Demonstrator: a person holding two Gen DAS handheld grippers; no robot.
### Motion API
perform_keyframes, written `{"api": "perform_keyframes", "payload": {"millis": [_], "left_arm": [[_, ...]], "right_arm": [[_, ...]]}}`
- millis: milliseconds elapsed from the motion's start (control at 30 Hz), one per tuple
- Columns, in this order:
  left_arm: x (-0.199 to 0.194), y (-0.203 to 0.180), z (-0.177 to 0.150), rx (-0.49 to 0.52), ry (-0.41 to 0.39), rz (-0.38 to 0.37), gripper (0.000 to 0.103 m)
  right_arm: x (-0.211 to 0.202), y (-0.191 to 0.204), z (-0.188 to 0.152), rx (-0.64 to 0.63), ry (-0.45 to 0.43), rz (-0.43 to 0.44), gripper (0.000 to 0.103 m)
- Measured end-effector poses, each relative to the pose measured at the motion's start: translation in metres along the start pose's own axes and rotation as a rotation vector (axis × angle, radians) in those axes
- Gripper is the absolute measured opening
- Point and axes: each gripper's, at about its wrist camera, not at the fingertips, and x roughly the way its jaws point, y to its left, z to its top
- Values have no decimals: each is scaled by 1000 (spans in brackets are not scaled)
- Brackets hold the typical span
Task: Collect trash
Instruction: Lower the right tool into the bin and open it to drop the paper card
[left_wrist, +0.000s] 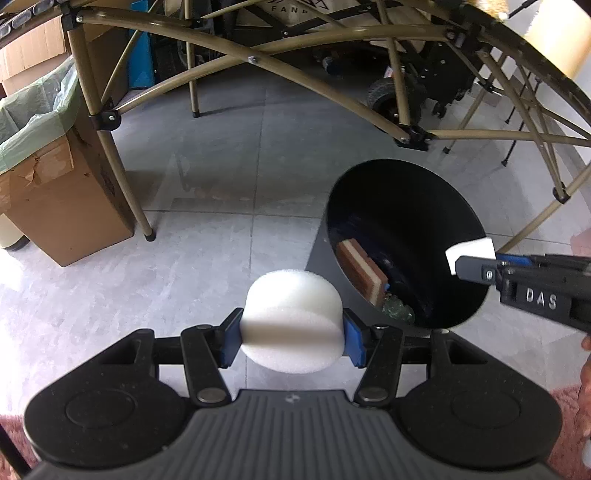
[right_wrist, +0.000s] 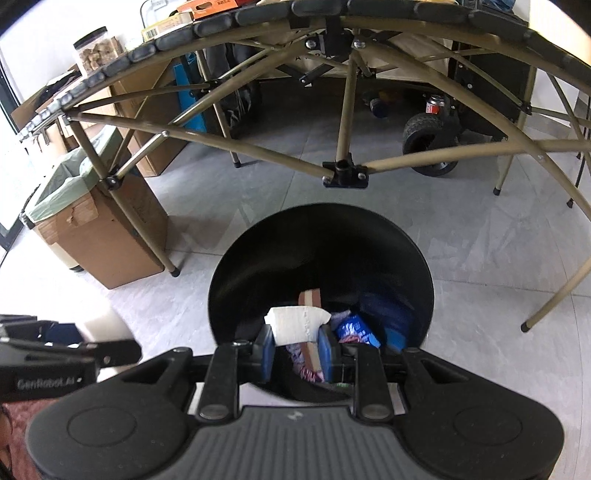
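Hazard 1: premature release by the left gripper (left_wrist: 291, 334). It pinches a white foam puck (left_wrist: 291, 317) between its blue pads, but in the left wrist view the puck sits over bare floor tile, with the black bin (left_wrist: 406, 192) ahead and to the right of the jaws. Opening here would likely drop the puck beside the bin.

Hazard 2: snagging or a rim bounce. The right gripper (right_wrist: 297, 341) has its jaws pressed onto a thin white paper scrap (right_wrist: 295, 323), which projects forward past the fingertips. The bin mouth lies directly beyond and below these jaws, so a release should fall inside; light paper may cling to a pad or drift.

Hazard 3: collision. Both grippers converge on one opening; the right gripper already occupies its near rim
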Motion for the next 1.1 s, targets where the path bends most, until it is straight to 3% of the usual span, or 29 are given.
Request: {"api": "perform_keyframes", "payload": {"millis": [467, 567, 667, 733, 800, 1100], "left_arm": [[24, 12, 19, -35, 10, 37, 55], [25, 12, 20, -41, 15, 32, 55], [25, 9, 21, -29, 6, 26, 55], [23, 8, 22, -29, -2, 22, 55], [21, 8, 22, -32, -7, 16, 55], [21, 7, 22, -29, -9, 14, 55]], "right_arm": [[48, -16, 24, 48, 35, -19, 25], [54, -16, 26, 50, 39, -23, 31], [58, -13, 26, 53, 43, -30, 41], [59, -13, 26, 53, 54, -40, 78], [60, -14, 26, 47, 58, -59, 102], [53, -18, 27, 52, 48, -67, 103]]}}
